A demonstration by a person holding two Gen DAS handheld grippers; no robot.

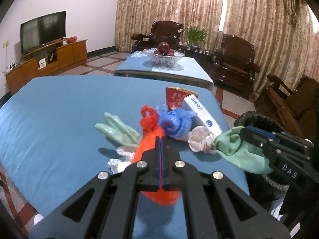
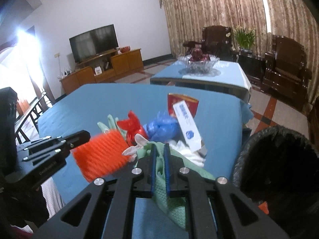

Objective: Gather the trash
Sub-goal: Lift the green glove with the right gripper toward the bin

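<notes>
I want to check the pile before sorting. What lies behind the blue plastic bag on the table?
Behind the blue plastic bag stands a red packet; a white box leans across it. The packet's lower part is hidden by the bag and box.

Trash pile point(image 1: 169, 123) crowded the bench point(image 1: 59, 115) centre at 12 o'clock. Bare cloth lay open from 9 to 11 o'clock. The black bin point(image 2: 279, 159) blocked the 3 o'clock edge.

"DAS" reads in white on the right gripper point(image 1: 257, 137); print on the white box point(image 1: 201, 113) and red packet point(image 1: 175, 99) is unreadable.
</notes>
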